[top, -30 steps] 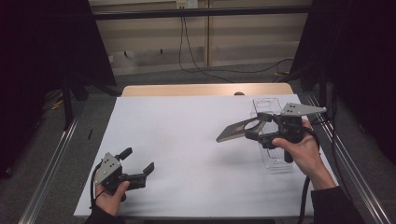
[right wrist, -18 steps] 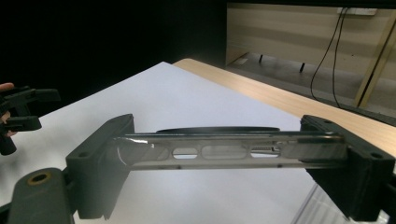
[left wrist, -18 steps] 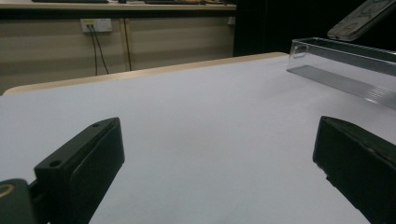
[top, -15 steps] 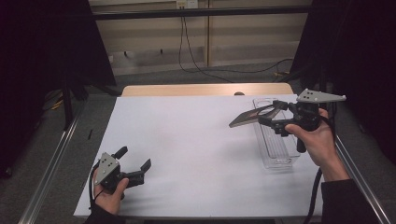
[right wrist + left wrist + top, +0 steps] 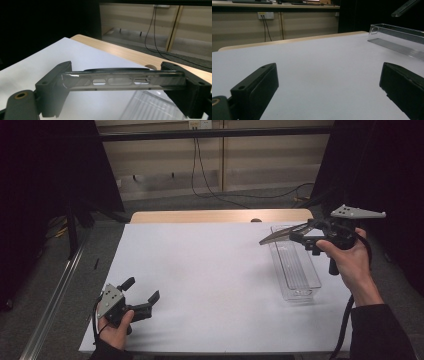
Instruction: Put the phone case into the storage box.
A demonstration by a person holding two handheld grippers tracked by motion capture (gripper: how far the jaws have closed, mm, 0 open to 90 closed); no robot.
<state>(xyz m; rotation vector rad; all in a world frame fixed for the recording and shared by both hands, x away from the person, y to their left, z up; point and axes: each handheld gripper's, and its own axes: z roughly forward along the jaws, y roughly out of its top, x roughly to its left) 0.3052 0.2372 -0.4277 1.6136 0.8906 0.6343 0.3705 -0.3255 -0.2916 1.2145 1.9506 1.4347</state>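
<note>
Clear plastic lid (image 5: 120,81) pinched across its width between jaws of my right gripper (image 5: 300,236), held in air above far end of clear box (image 5: 295,270), at 2 o'clock on white table (image 5: 200,270). Box stands open, nothing visible inside. My left gripper (image 5: 142,295) rests at 7 o'clock, jaws spread wide, nothing between. Step in hand, I judge: carrying lid off box, or onto it; cannot tell which. Next move needs level wrist and firm pinch, because lid is thin and can slip.
</note>
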